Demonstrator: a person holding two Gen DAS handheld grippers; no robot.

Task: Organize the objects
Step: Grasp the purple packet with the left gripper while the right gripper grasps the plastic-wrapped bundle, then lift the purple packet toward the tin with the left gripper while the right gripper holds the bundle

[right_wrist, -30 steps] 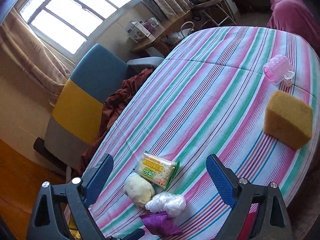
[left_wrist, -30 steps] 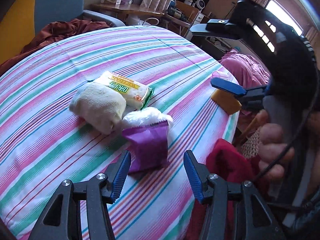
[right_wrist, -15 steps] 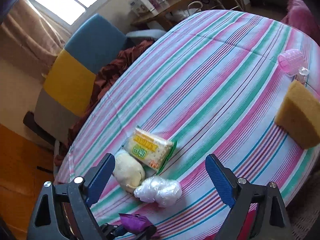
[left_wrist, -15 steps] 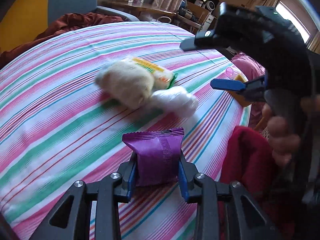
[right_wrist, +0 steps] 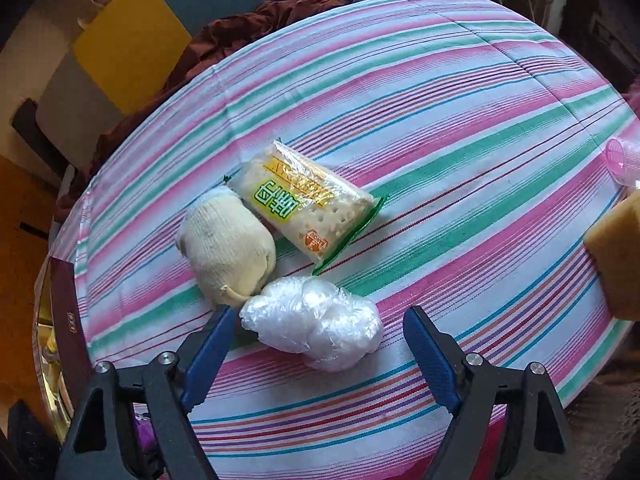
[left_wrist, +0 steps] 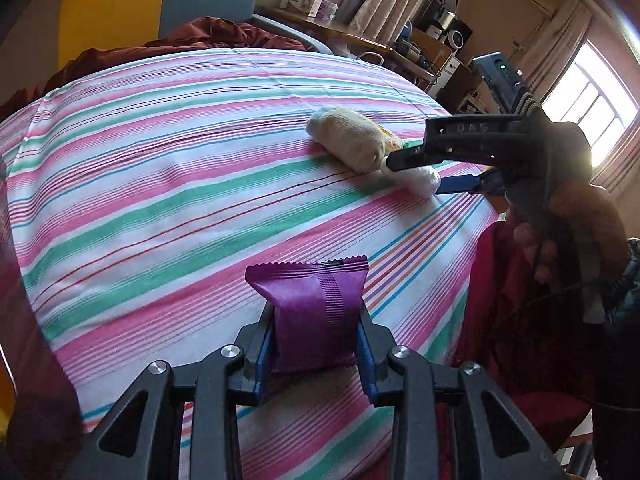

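My left gripper (left_wrist: pixel 316 334) is shut on a purple snack packet (left_wrist: pixel 314 312), held upright above the striped tablecloth (left_wrist: pixel 160 184). My right gripper (right_wrist: pixel 320 344) hangs over a crumpled clear plastic bag (right_wrist: pixel 316 320); its jaws are closing, with the bag between them and the pads clear of it. Behind the bag lie a cream knitted roll (right_wrist: pixel 228 248) and a cracker packet (right_wrist: pixel 304 208) with green lettering. In the left wrist view the right gripper (left_wrist: pixel 436 172) and the hand holding it are at the right, by the knitted roll (left_wrist: pixel 352 142) and the plastic bag (left_wrist: pixel 420 178).
A yellow sponge (right_wrist: pixel 616 260) and a pink plastic cup (right_wrist: pixel 622 158) sit at the table's right edge. A dark red cloth (right_wrist: pixel 240 36) lies on a blue and yellow chair (right_wrist: pixel 132 40) behind the table. A maroon box (right_wrist: pixel 66 320) stands at the left edge.
My left gripper closed on the purple packet and carried it away from the pile. My right gripper came down and turned over the plastic bag, its jaws narrowing.
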